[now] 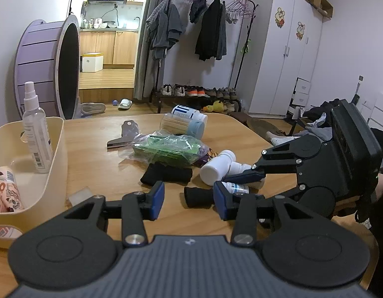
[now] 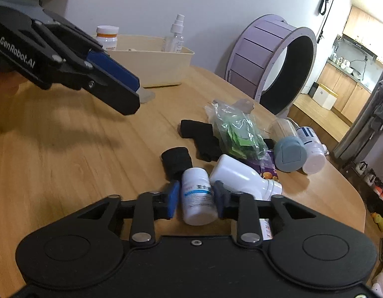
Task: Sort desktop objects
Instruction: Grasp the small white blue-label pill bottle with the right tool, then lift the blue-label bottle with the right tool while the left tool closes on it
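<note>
White pill bottle (image 2: pixel 197 198) label blurred | right gripper (image 2: pixel 196 200) clamps it | left gripper (image 1: pixel 189 200) parted, empty

- Your left gripper (image 1: pixel 189 200) hangs over the wooden table (image 1: pixel 97 154), its blue pads apart with nothing between them.
- Your right gripper (image 1: pixel 241 181) comes in from the right, its pads at a small white bottle (image 1: pixel 237 187).
- A larger white bottle (image 1: pixel 216 167) lies just behind it.
- The cream bin (image 1: pixel 56 149) on the left holds an upright spray bottle (image 1: pixel 36 129).
</note>
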`<action>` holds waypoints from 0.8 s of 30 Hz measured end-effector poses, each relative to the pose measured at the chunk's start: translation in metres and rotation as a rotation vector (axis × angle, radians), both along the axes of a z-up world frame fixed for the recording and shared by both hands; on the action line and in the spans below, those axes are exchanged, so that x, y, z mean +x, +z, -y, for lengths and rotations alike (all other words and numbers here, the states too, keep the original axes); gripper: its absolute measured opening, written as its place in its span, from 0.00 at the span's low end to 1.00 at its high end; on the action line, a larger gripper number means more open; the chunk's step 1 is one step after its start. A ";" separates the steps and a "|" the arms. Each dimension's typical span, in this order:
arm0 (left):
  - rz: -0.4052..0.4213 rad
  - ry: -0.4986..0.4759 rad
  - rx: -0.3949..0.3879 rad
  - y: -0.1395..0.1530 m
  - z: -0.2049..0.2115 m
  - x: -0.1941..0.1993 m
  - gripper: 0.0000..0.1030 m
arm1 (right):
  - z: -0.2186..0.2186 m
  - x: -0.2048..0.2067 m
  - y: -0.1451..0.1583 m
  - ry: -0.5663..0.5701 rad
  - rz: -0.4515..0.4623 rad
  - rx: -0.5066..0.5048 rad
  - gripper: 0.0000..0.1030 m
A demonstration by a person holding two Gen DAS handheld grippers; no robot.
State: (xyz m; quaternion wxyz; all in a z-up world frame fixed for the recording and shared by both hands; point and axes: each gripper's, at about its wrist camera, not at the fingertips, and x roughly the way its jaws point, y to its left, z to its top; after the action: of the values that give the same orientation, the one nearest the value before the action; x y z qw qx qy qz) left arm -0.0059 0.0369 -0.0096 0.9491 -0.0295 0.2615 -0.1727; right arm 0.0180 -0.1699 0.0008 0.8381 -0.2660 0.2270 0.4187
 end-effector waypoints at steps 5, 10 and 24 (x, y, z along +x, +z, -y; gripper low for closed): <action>-0.006 -0.009 -0.024 0.000 -0.001 0.001 0.41 | 0.029 0.011 0.018 -0.064 -0.128 0.239 0.27; -0.012 -0.043 -0.135 0.002 -0.009 0.002 0.41 | 0.043 0.001 0.030 -0.057 -0.070 0.336 0.27; -0.051 -0.145 -0.399 0.002 -0.021 0.005 0.41 | 0.031 -0.044 0.033 0.160 0.152 0.336 0.27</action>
State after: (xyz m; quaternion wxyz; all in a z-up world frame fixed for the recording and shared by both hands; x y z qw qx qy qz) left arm -0.0010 0.0575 -0.0080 0.9027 -0.2021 0.2476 -0.2879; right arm -0.0256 -0.2005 0.0342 0.8496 -0.1705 0.0680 0.4945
